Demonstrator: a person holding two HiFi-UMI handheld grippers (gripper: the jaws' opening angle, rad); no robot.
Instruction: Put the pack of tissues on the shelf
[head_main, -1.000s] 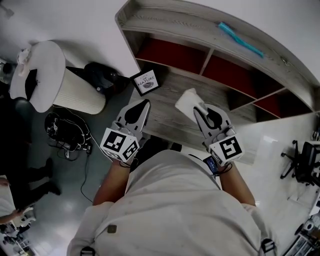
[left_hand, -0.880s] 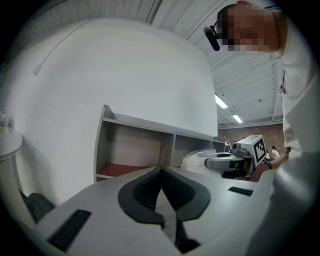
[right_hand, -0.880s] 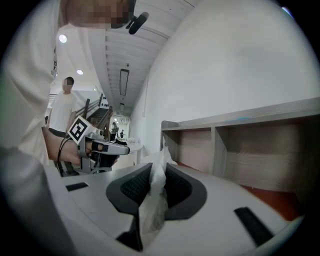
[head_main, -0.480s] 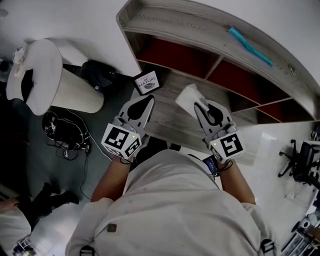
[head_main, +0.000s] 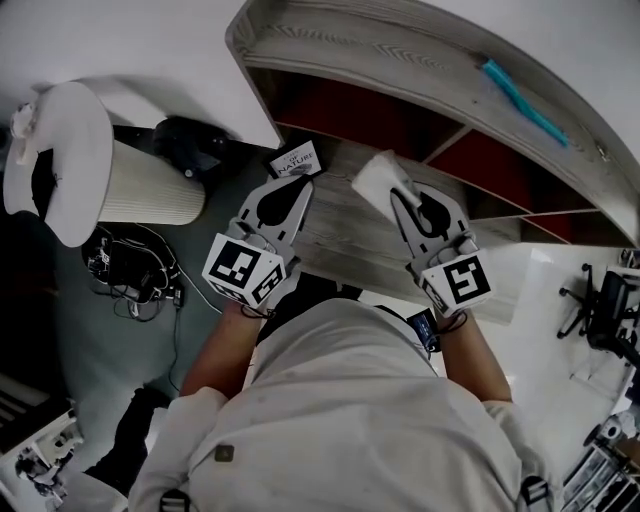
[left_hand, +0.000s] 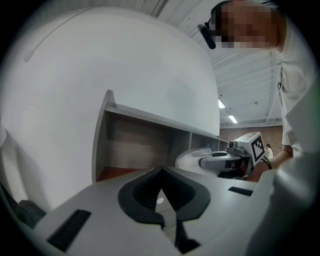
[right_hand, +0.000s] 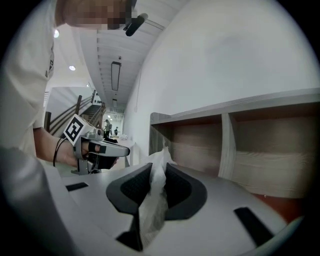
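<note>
A white pack of tissues (head_main: 378, 185) sticks out ahead of my right gripper (head_main: 403, 200), which is shut on it; in the right gripper view the crinkly plastic pack (right_hand: 152, 200) is pinched between the dark pads. It hangs just above the lower board of the grey wooden shelf (head_main: 400, 60), in front of the left red-backed compartment. My left gripper (head_main: 290, 192) is held level beside it, over the shelf's left end, jaws shut with nothing between them (left_hand: 161, 187). The right gripper (left_hand: 227, 161) with the pack also shows in the left gripper view.
A small framed card (head_main: 297, 165) stands on the shelf's left corner, right by the left gripper's tip. A turquoise stick (head_main: 517, 88) lies on the shelf top. A white ribbed bin (head_main: 135, 185), a dark bag (head_main: 195, 145) and cables (head_main: 130, 270) sit on the floor at left.
Both grippers have moved a little forward toward the shelf, the right one carrying the tissue pack. The left gripper's tip has come up close to the framed card.
</note>
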